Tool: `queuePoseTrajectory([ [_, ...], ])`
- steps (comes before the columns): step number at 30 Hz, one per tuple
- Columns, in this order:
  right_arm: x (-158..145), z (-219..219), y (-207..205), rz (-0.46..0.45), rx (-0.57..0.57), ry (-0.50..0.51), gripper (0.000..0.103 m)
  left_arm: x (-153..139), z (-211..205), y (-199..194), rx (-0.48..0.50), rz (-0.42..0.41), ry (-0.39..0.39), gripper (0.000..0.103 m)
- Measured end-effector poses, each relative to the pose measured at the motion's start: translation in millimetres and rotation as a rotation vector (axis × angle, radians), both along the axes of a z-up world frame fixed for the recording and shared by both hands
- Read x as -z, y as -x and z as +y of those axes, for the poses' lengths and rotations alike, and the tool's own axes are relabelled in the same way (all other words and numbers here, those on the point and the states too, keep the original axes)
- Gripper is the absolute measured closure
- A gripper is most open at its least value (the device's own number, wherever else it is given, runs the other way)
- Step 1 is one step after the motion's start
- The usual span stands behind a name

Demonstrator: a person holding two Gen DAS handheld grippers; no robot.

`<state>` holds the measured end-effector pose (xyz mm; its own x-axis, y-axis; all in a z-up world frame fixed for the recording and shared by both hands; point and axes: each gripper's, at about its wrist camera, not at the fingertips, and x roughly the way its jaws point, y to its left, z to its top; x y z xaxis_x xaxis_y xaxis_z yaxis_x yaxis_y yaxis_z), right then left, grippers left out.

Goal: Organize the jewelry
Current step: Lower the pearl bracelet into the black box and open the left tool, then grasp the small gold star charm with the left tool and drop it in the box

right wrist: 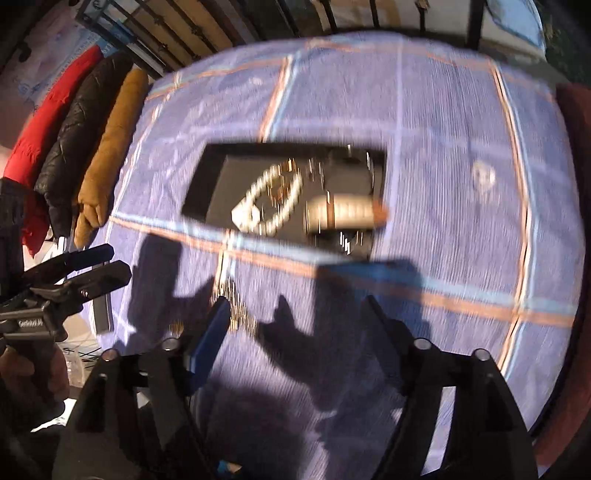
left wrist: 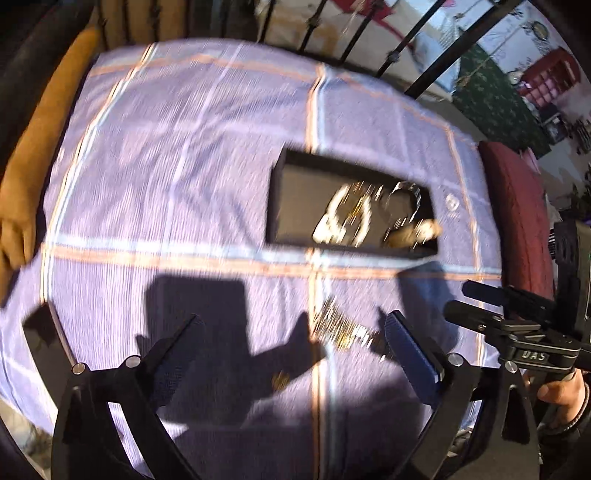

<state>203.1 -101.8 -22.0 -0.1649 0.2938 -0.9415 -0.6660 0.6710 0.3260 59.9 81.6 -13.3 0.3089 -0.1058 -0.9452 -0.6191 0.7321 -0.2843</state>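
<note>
A black tray [left wrist: 295,199] [right wrist: 210,184] lies on the purple checked cloth. In it are a pearl necklace [left wrist: 341,221] [right wrist: 269,205], a bangle [left wrist: 408,199] and a wide cuff-like piece [right wrist: 343,212]. A gold chain [left wrist: 340,325] [right wrist: 236,310] lies loose on the cloth in front of the tray. A small gold piece [left wrist: 280,380] lies nearer, in shadow. My left gripper [left wrist: 295,332] is open above the cloth, the chain beside its right finger. My right gripper [right wrist: 295,314] is open, the chain by its left finger. Both views are blurred.
A small round object [right wrist: 484,175] [left wrist: 451,204] lies on the cloth right of the tray. Jackets [right wrist: 74,147] hang left of the table. A railing [left wrist: 369,33] runs behind it. A dark red cushion [left wrist: 517,214] sits at the right edge.
</note>
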Motion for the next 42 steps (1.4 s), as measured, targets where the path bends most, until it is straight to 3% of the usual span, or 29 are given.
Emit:
queuePoseTrajectory([
  [4, 16.6, -23.4, 25.6, -0.025, 0.063, 0.066, 0.019, 29.4, -21.5, 27.0, 0.028, 0.107, 0.002, 0.007],
  [7, 10.5, -27.8, 43.6, -0.142, 0.014, 0.038, 0.019, 42.5, -44.3, 34.9, 0.115, 0.16, -0.069, 0.007],
  [9, 11.7, -24.2, 52.2, -0.155, -0.042, 0.057, 0.015, 48.2, -57.1, 35.2, 0.168, 0.18, -0.122, 0.007],
  [15, 29.2, -20.4, 60.6, -0.037, -0.078, 0.084, 0.015, 63.1, -65.6, 32.0, 0.186, 0.177, -0.159, 0.007],
  [17, 30.3, -21.6, 60.6, -0.016, -0.068, 0.081, 0.014, 66.4, -61.4, 30.3, 0.161, 0.149, -0.13, 0.008],
  [19, 26.8, -23.0, 62.2, -0.021, -0.071, 0.073, 0.014, 68.4, -55.2, 30.2, 0.121, 0.12, -0.092, 0.011],
  [21, 23.5, -24.0, 62.9, -0.037, -0.072, 0.076, 0.012, 72.2, -51.5, 29.1, 0.109, 0.13, -0.103, 0.012],
  [25, 22.2, -23.9, 61.7, -0.026, -0.059, 0.07, 0.011, 78.7, -58.1, 21.3, 0.147, 0.16, -0.186, 0.021],
  [29, 20.4, -24.8, 63.5, -0.036, -0.066, 0.071, 0.011, 74.4, -54.9, 19.9, 0.123, 0.142, -0.189, 0.031],
  [31, 19.2, -22.7, 64.6, -0.041, -0.071, 0.072, 0.011, 71.6, -49.5, 25.0, 0.104, 0.131, -0.193, 0.042],
  [38, 20.3, -10.1, 73.4, -0.052, -0.103, 0.081, 0.011, 64.8, -34.0, 39.5, 0.08, 0.109, -0.194, 0.066],
  [40, 20.5, -8.8, 76.3, -0.061, -0.12, 0.084, 0.011, 60.3, -25.7, 47.5, 0.074, 0.113, -0.206, 0.086],
  [42, 20.8, -8.3, 78.3, -0.066, -0.128, 0.084, 0.011, 56.9, -20.5, 51.2, 0.06, 0.1, -0.189, 0.086],
])
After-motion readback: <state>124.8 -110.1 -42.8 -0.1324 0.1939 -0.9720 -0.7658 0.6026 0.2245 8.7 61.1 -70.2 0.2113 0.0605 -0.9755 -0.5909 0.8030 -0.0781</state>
